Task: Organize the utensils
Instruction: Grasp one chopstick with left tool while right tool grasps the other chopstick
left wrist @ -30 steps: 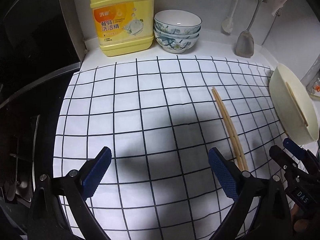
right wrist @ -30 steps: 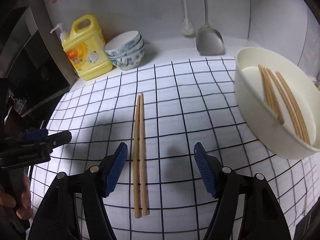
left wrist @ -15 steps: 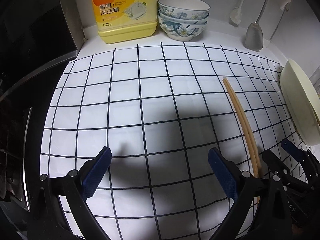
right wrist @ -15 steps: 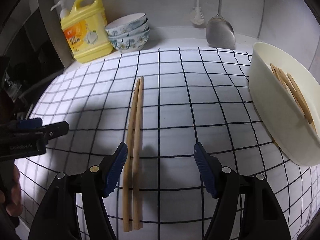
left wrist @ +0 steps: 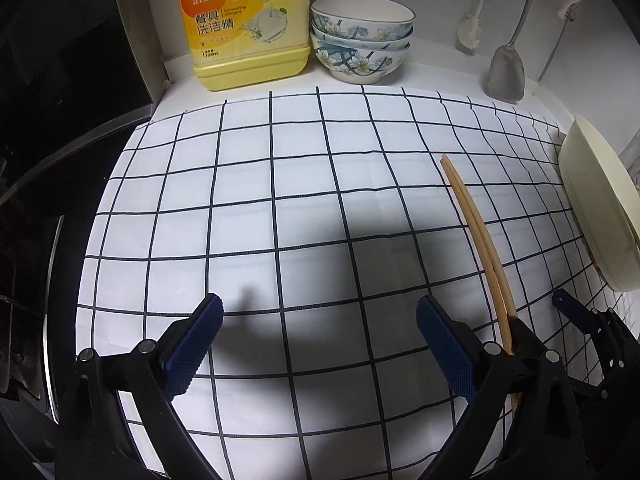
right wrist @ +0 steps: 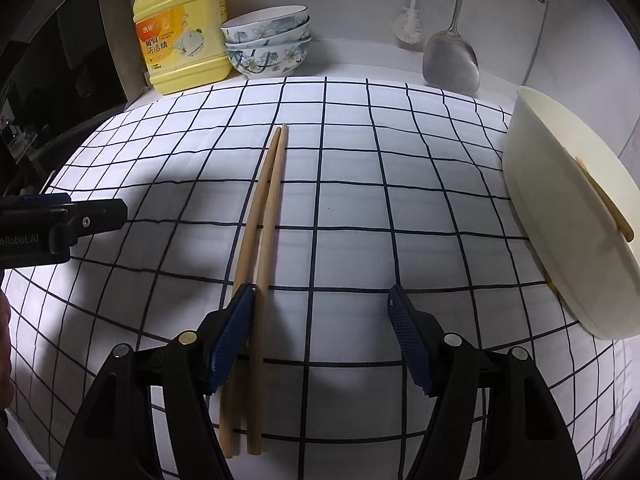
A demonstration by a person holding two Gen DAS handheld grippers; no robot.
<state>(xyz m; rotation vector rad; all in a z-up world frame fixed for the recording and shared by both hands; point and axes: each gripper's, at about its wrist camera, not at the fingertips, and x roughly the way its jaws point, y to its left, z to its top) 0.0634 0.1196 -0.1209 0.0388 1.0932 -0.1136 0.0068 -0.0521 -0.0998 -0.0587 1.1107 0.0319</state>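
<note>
While the right gripper [right wrist: 320,332] is held low over the checked cloth [right wrist: 360,208], its jaws are kept wide apart and nothing is clamped. A pair of wooden chopsticks [right wrist: 266,232] is seen lying side by side on the cloth, running away from the camera toward the back wall. Their near ends are found close to the inner face of the blue pad [right wrist: 232,336] on the picture's left; one stick is partly covered by that pad, and whether it is touched cannot be told. The opposite pad is set well apart from them.

The left gripper [left wrist: 320,344] is likewise held released, with only bare cloth between its blue pads [left wrist: 192,344]. In the left wrist view the same chopsticks [left wrist: 476,236] are seen beyond its right-hand finger, outside the gap.

A cream bowl [right wrist: 560,216] is placed at the cloth's right edge, and more chopsticks [right wrist: 604,204] are seen inside it, leaning against the rim. At the back, a yellow detergent bottle [right wrist: 180,44] is stood just beside a stack of floral bowls [right wrist: 268,44]. A metal spatula [right wrist: 452,60] and a white brush [right wrist: 408,28] are hung against the wall.
</note>
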